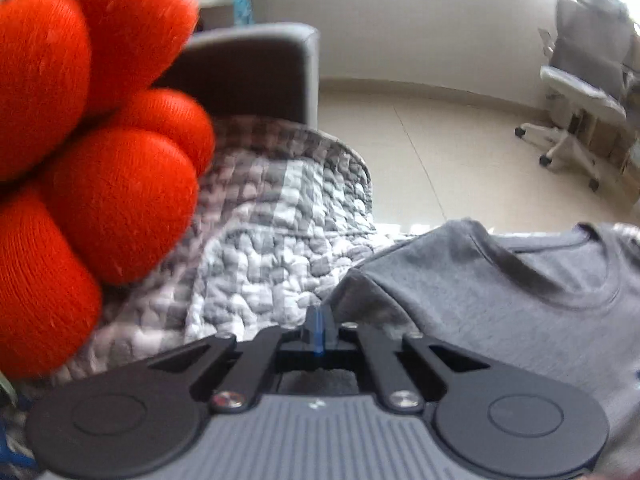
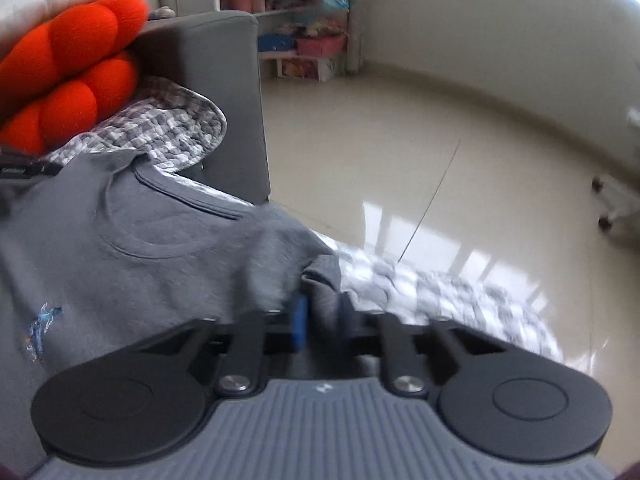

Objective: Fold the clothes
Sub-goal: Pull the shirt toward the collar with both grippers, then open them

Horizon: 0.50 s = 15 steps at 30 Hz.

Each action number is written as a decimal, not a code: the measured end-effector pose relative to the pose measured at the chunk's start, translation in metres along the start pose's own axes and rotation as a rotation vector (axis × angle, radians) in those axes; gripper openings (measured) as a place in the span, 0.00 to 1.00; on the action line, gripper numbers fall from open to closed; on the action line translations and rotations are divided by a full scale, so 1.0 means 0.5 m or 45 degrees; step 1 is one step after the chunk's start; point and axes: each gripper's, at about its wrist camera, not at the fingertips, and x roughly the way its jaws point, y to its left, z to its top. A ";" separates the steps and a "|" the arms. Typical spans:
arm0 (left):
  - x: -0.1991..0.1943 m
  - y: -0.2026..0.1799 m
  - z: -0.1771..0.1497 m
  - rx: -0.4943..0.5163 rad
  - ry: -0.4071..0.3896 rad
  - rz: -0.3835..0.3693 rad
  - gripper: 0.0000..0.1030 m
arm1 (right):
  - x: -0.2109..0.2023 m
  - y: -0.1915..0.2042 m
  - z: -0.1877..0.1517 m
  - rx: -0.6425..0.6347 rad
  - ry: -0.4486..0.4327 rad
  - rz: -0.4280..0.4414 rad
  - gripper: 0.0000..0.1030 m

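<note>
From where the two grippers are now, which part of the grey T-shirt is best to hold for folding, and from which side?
Hold the grey T-shirt by its two shoulder corners, coming from its outer sides. The collar lies flat and open between them, so the shoulders mark the width. The left gripper looks already shut on one shoulder edge; the right gripper has sleeve cloth bunched between its fingers.

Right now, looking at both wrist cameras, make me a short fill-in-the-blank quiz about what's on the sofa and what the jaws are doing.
1. The T-shirt being folded is ____ in colour.
2. It lies on a quilted cover with a grey and white ____ pattern.
3. The knotted cushion beside it is ____.
4. The right gripper has its jaws shut on a ____ of the shirt.

Missing words: grey; checked; orange; sleeve
</note>
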 end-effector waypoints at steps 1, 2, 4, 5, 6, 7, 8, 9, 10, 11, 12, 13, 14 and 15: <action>-0.010 -0.004 0.001 0.016 -0.036 0.010 0.00 | -0.006 0.007 0.002 -0.031 -0.017 -0.050 0.09; -0.018 -0.006 0.005 0.018 -0.070 0.019 0.00 | -0.011 0.013 0.006 -0.061 -0.031 -0.103 0.08; -0.028 -0.004 0.024 -0.019 -0.119 0.046 0.00 | -0.019 0.016 0.017 -0.093 -0.062 -0.190 0.07; -0.029 -0.005 0.035 -0.027 -0.132 0.065 0.00 | -0.024 0.017 0.022 -0.103 -0.082 -0.224 0.07; -0.029 -0.007 0.045 -0.025 -0.142 0.081 0.00 | -0.031 0.017 0.028 -0.106 -0.108 -0.247 0.06; -0.029 -0.009 0.055 -0.023 -0.152 0.097 0.00 | -0.037 0.018 0.034 -0.115 -0.131 -0.272 0.06; -0.030 -0.011 0.066 -0.022 -0.162 0.112 0.00 | -0.040 0.022 0.037 -0.134 -0.144 -0.297 0.06; -0.029 -0.015 0.072 -0.015 -0.163 0.095 0.00 | -0.039 0.022 0.039 -0.154 -0.147 -0.312 0.06; -0.027 -0.018 0.072 -0.008 -0.150 0.055 0.00 | -0.037 0.024 0.040 -0.171 -0.143 -0.322 0.06; -0.024 -0.020 0.069 -0.005 -0.132 0.016 0.00 | -0.029 0.025 0.036 -0.179 -0.123 -0.317 0.06; -0.021 -0.022 0.066 -0.001 -0.114 -0.022 0.03 | -0.023 0.024 0.028 -0.180 -0.100 -0.302 0.06; -0.017 -0.022 0.062 -0.003 -0.095 -0.034 0.04 | -0.017 0.023 0.019 -0.182 -0.076 -0.286 0.06; -0.012 -0.015 0.059 -0.019 -0.074 -0.043 0.14 | -0.012 0.020 0.014 -0.171 -0.062 -0.266 0.07; -0.007 -0.005 0.056 -0.042 -0.051 -0.062 0.32 | -0.011 0.014 0.015 -0.131 -0.070 -0.237 0.10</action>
